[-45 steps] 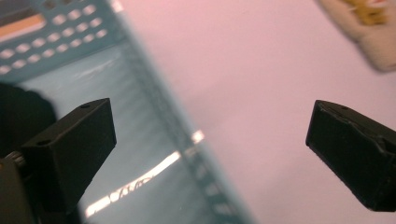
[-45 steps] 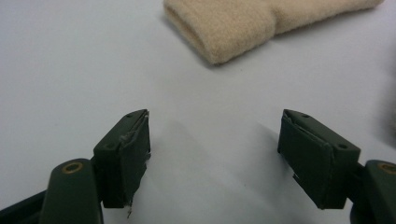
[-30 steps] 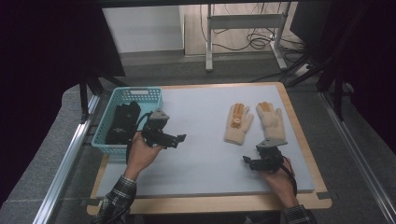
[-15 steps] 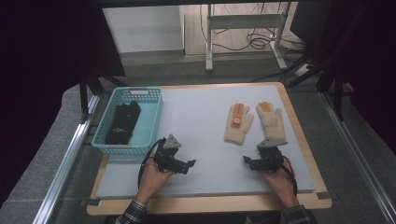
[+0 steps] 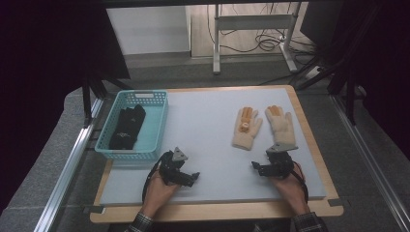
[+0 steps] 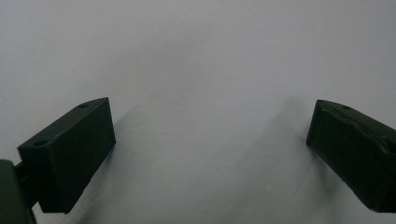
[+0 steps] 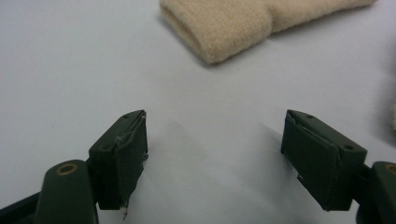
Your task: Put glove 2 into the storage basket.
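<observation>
Two cream gloves with orange fingertips lie flat on the grey mat (image 5: pixel 212 121), the left glove (image 5: pixel 245 128) beside the right glove (image 5: pixel 281 125). A black pair of gloves (image 5: pixel 126 126) rests in the turquoise basket (image 5: pixel 155 130). My left gripper (image 5: pixel 192 177) sits low on the mat in front of the basket, open, with bare mat between its jaws (image 6: pixel 210 121). My right gripper (image 5: pixel 256 167) rests just in front of the cream gloves, open and holding nothing (image 7: pixel 215 126). A cream glove cuff (image 7: pixel 224 28) lies a short way beyond its jaws.
The mat lies on a wooden tabletop (image 5: pixel 217 212) whose front edge is close to the person's hands. A metal rail (image 5: pixel 72 159) runs along the left side. A metal stand (image 5: pixel 251 29) and cables are on the floor behind the table.
The left hand has come away from the basket's near corner, toward the person and down onto the mat. The right hand and the gloves have stayed put.
</observation>
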`<action>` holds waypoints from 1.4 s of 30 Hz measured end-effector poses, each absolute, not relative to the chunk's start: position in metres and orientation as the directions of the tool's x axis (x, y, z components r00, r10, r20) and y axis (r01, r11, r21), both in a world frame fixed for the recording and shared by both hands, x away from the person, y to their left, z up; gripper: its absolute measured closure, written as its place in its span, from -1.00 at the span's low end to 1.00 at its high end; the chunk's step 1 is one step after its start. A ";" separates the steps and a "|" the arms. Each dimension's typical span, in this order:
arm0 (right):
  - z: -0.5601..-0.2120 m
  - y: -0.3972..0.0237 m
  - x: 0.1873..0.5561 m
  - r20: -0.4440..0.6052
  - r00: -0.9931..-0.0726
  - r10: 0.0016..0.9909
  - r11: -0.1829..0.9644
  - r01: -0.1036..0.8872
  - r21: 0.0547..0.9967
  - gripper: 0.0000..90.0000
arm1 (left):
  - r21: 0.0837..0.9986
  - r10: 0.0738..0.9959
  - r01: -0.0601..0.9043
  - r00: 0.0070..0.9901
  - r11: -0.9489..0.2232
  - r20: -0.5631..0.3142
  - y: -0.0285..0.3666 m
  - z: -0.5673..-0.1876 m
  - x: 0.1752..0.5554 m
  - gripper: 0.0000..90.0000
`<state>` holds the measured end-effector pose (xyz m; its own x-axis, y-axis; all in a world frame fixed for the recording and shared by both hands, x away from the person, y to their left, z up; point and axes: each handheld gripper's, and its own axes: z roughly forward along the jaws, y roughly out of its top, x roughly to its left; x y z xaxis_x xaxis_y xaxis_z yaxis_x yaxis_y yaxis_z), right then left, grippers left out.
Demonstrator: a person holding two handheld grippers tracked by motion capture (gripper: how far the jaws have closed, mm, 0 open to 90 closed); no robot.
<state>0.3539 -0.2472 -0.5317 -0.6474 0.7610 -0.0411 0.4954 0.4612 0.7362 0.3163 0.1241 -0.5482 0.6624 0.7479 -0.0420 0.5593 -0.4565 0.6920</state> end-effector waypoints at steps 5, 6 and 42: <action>-0.531 -0.248 0.354 -0.037 -0.640 0.767 0.453 0.500 0.738 -0.43 | 0.694 0.750 0.560 0.660 -0.452 -0.044 0.124 -0.549 0.316 -0.97; -0.531 -0.249 0.354 -0.036 -0.636 0.771 0.447 0.501 0.741 -0.40 | 0.695 0.750 0.559 0.660 -0.453 -0.043 0.124 -0.549 0.316 -0.97; -0.519 -0.336 0.417 0.015 -0.472 0.882 0.309 0.601 0.737 0.81 | 0.696 0.750 0.558 0.660 -0.452 -0.042 0.124 -0.549 0.316 -0.96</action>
<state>0.4173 -0.3358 -0.5193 -0.4718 0.8816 0.0152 0.6012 0.3091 0.7369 0.3161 0.1244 -0.5489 0.6600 0.7501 -0.0416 0.5577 -0.4521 0.6961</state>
